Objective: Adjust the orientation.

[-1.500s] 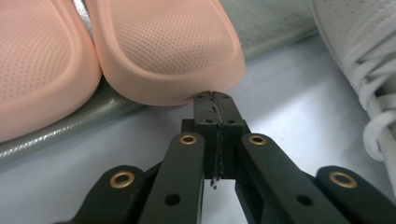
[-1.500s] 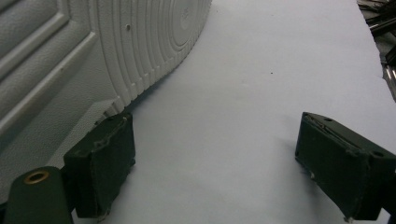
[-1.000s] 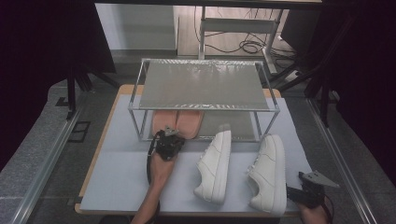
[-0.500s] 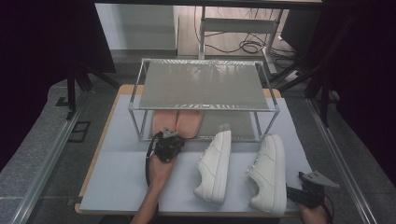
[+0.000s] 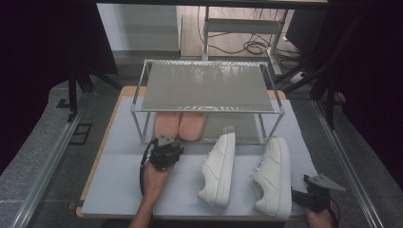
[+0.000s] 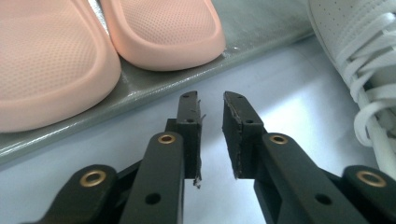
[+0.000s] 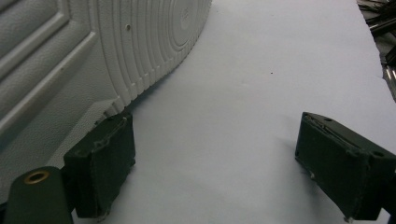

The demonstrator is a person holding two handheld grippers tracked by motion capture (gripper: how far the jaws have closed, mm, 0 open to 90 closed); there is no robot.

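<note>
Left tool [image 6: 211, 135] empty — pink slippers [image 5: 179, 125] in rack [image 5: 138, 107]

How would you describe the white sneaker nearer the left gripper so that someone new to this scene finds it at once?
Start at the metal shoe rack in the middle of the table, with pink slippers on its lower shelf. Two white sneakers stand on the mat in front; take the left sneaker, whose toe reaches the rack's edge. The right sneaker stands clear of the rack, beside the right gripper.
</note>
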